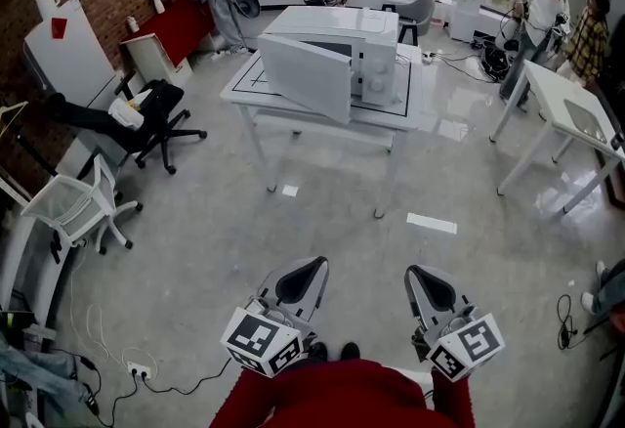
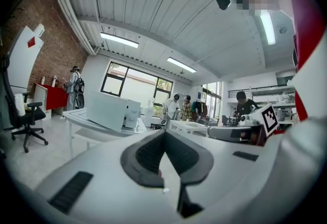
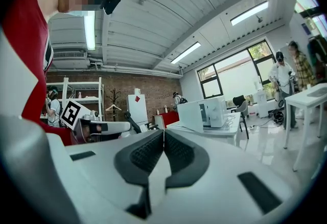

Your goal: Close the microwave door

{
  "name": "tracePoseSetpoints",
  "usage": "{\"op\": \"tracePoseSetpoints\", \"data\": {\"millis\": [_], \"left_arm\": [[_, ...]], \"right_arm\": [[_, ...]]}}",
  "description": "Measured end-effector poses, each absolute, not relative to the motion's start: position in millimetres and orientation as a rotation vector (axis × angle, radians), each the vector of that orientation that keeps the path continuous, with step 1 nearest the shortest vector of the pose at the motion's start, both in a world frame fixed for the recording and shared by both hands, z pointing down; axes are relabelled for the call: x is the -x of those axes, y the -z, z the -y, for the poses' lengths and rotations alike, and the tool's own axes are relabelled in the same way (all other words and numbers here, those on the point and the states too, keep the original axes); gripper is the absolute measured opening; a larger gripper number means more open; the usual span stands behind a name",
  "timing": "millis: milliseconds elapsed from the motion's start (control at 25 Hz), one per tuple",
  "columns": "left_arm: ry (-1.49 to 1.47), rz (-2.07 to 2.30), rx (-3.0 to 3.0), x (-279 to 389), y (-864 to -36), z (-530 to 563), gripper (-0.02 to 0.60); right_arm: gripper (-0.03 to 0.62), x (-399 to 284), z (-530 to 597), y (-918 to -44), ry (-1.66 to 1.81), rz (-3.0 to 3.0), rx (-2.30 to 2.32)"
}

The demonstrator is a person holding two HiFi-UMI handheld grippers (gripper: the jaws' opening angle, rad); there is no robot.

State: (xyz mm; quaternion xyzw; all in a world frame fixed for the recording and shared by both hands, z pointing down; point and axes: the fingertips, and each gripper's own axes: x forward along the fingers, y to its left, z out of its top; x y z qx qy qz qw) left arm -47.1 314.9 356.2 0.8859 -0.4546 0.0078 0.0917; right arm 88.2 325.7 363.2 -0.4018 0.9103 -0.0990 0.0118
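Note:
A white microwave (image 1: 352, 40) stands on a white table (image 1: 256, 96) across the room, its door (image 1: 305, 77) swung open toward me. It also shows small and far off in the left gripper view, the microwave (image 2: 113, 110), and in the right gripper view, the microwave (image 3: 207, 112). My left gripper (image 1: 317, 263) and right gripper (image 1: 411, 272) are held low near my body, well short of the table. Both are shut with nothing between their jaws: left gripper (image 2: 164, 132), right gripper (image 3: 163, 132).
A black office chair (image 1: 146, 118) and a white mesh chair (image 1: 73, 206) stand at the left. Another white table (image 1: 571, 108) is at the right. Several people are at the back of the room. Cables and a power strip (image 1: 137, 370) lie on the floor at lower left.

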Motion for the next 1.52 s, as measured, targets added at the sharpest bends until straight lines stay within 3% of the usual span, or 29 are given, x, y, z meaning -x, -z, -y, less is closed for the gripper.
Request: {"op": "tracePoseSetpoints", "data": {"millis": [720, 1520], "left_arm": [[-0.077, 1.472, -2.609, 33.7, -342.3, -256.6, 0.011], [0.001, 1.488, -2.560, 84.3, -350.5, -75.9, 0.011]], "right_arm": [[0.014, -120.4, -273.3, -358.7, 0.267, -2.826, 1.261], [0.015, -67.5, -95.2, -363.9, 0.312, -2.867, 1.249]]}}
